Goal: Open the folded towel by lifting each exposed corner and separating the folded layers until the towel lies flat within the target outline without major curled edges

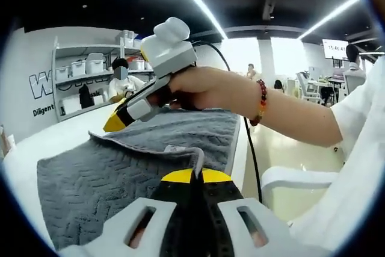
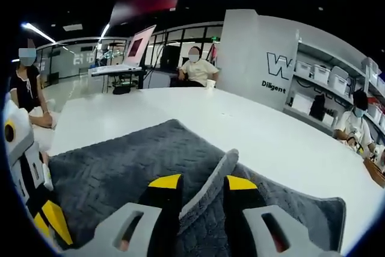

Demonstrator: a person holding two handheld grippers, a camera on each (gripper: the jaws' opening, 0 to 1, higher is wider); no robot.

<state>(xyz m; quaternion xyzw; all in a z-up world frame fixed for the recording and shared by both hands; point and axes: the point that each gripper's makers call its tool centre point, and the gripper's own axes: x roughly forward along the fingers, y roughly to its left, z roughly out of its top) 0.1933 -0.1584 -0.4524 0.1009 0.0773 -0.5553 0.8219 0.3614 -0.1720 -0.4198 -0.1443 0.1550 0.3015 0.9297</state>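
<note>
Two claws have hold of the grey towel [image 2: 120, 173] on the white surface [image 2: 198, 115]. Nearest, the left claw [image 1: 192, 176] is closed on a raised corner; the right claw [image 2: 201, 186] pinches an upstanding fold between its yellow tips. Beyond, the towel lies spread but ridged. Further off sit shelves [image 1: 90, 67] and seated people. The risk: each grip looks thin, so a sharp pull could slip the edge free and leave it curled.
</note>
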